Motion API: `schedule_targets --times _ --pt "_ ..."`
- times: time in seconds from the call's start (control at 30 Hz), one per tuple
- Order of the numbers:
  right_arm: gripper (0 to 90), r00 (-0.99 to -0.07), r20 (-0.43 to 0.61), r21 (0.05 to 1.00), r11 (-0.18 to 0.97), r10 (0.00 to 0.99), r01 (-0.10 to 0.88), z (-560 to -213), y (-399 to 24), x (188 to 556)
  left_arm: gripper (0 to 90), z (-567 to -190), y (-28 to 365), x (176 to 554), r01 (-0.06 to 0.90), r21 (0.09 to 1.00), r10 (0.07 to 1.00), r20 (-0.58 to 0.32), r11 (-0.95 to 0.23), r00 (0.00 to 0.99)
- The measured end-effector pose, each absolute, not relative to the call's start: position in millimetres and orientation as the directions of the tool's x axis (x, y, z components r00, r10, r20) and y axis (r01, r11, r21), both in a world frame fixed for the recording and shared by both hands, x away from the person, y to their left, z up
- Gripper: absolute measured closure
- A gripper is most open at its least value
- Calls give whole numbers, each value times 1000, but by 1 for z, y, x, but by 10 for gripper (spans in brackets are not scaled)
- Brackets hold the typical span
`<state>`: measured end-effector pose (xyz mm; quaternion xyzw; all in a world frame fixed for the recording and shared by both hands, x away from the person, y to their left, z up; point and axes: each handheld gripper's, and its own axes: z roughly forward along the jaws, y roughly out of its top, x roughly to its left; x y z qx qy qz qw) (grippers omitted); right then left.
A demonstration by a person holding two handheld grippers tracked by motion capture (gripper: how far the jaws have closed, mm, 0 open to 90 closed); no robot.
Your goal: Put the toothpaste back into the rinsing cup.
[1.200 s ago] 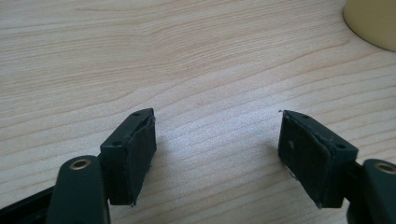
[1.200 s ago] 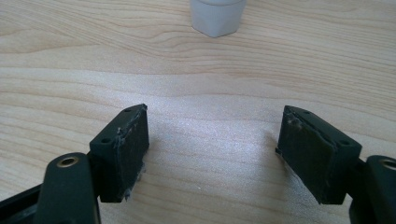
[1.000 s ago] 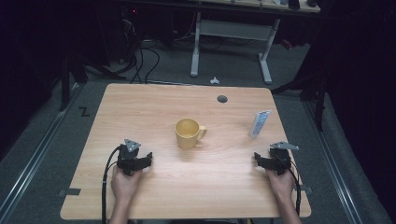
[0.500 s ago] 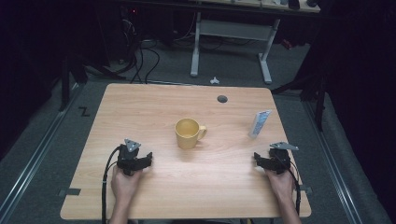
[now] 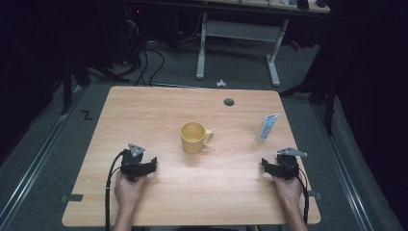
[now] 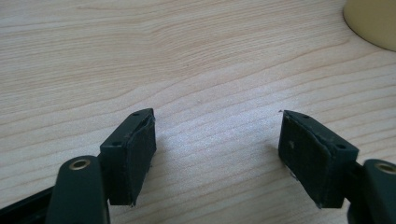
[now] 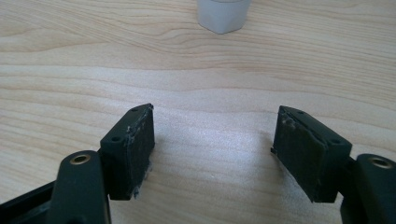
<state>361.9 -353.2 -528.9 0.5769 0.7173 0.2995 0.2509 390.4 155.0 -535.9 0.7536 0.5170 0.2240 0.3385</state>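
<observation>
Black jaws of the left gripper and the right gripper stand wide apart, holding nothing, both low over the wooden table near its front edge. Between the 2, farther back, sits a yellow mug (handle turned right). A white tube stands beyond the right gripper.

Both forearms are reaching in from the near edge, each hand wrapping a gripper. The left gripper is sitting low over the surface, jaws spread wide with nothing between them. The right gripper is mirroring it, jaws likewise gaping apart.
</observation>
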Motion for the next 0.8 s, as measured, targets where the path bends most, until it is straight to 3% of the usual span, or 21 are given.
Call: schedule_targets --times 0.37,0.8 --pt "322 -216 52 759 102 975 643 -523 -353 354 279 -536 155 390 627 742 931 -12 -237 365" --pt "316 -210 61 787 83 976 612 -512 -351 360 279 -536 155 390 627 742 931 -13 -236 365"
